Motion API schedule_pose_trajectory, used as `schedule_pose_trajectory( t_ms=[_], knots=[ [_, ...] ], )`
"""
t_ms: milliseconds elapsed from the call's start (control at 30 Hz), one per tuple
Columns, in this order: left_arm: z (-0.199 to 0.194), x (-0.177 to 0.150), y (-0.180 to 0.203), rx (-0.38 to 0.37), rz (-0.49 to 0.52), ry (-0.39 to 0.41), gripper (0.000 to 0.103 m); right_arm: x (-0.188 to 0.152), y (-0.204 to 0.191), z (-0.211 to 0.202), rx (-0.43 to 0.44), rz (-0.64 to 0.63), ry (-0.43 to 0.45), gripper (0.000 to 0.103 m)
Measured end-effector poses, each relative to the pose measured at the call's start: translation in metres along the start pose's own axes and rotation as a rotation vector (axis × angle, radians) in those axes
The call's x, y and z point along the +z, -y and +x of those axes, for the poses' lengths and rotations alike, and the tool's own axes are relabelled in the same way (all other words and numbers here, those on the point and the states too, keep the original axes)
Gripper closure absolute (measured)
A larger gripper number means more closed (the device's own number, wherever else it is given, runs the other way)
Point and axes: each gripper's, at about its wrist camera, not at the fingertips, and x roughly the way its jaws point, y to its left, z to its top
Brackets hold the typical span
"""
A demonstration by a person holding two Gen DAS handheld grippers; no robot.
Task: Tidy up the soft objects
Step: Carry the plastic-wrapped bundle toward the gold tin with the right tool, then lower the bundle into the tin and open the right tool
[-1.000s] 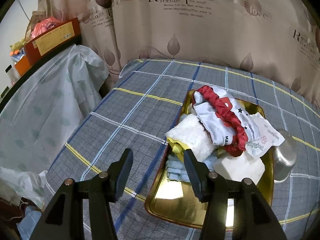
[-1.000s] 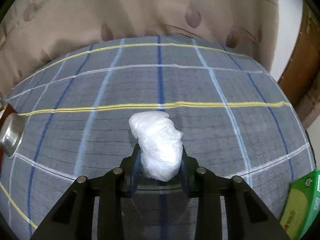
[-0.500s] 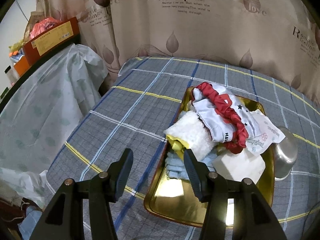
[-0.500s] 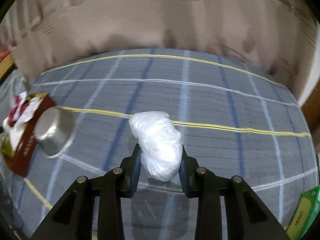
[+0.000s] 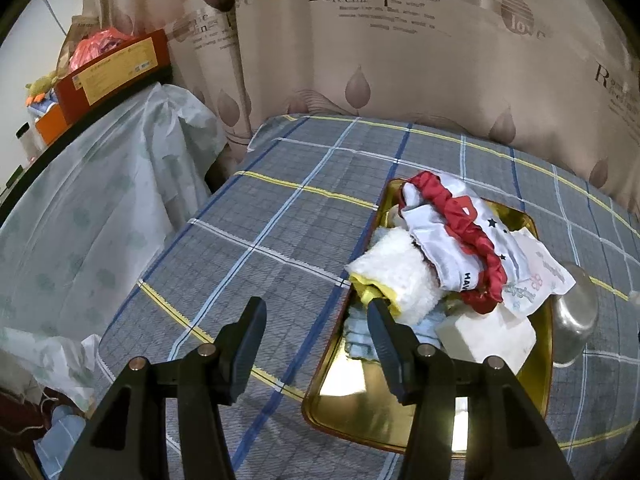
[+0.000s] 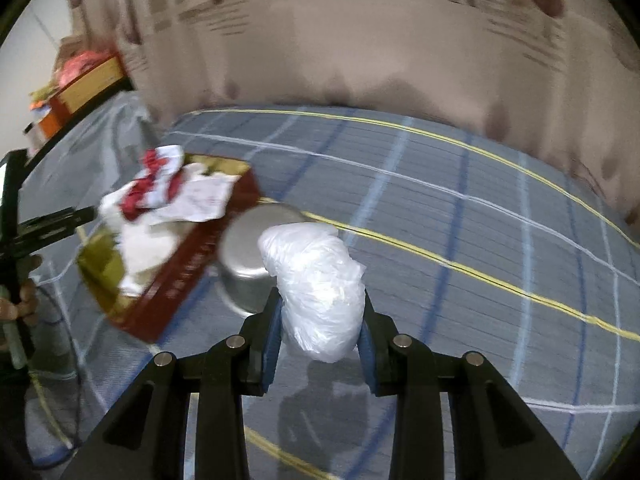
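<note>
Much bare plaid cloth (image 6: 460, 216) right of gold tray (image 6: 100, 276).

Tray (image 5: 538, 408) lies on the bed (image 5: 280, 240), piled with cloths (image 5: 460, 256). Pot (image 5: 576, 316) sits just right of it. Curtain (image 5: 400, 60) behind. Between my right tongs (image 6: 320, 322), a bag (image 6: 320, 280), before the pot.

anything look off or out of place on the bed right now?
Two things. The metal pot is hard, yet sits on the bedspread against the gold tray of soft items. The printed white cloth overhangs the tray's rim toward it.
</note>
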Motion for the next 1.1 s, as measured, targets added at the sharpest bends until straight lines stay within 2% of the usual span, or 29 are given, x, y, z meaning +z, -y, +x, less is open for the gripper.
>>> schedule_pose_trajectory(
  t_ms=[167, 467, 700, 1100],
  knots=[
    [-0.001, 0.001, -0.004, 0.003, -0.013, -0.003, 0.049, 0.007, -0.034, 0.003, 0.054, -0.059, 0.009, 0.072],
    [-0.001, 0.002, -0.01, 0.018, -0.024, -0.012, 0.049, 0.009, -0.073, 0.01, 0.115, -0.112, -0.006, 0.072],
    [-0.004, 0.001, -0.011, 0.033, 0.008, -0.018, 0.049, 0.013, -0.109, 0.02, 0.171, -0.158, -0.016, 0.072],
    [-0.006, -0.004, -0.019, 0.03, 0.01, -0.03, 0.049, 0.014, -0.146, 0.05, 0.198, -0.203, -0.059, 0.073]
  ],
)
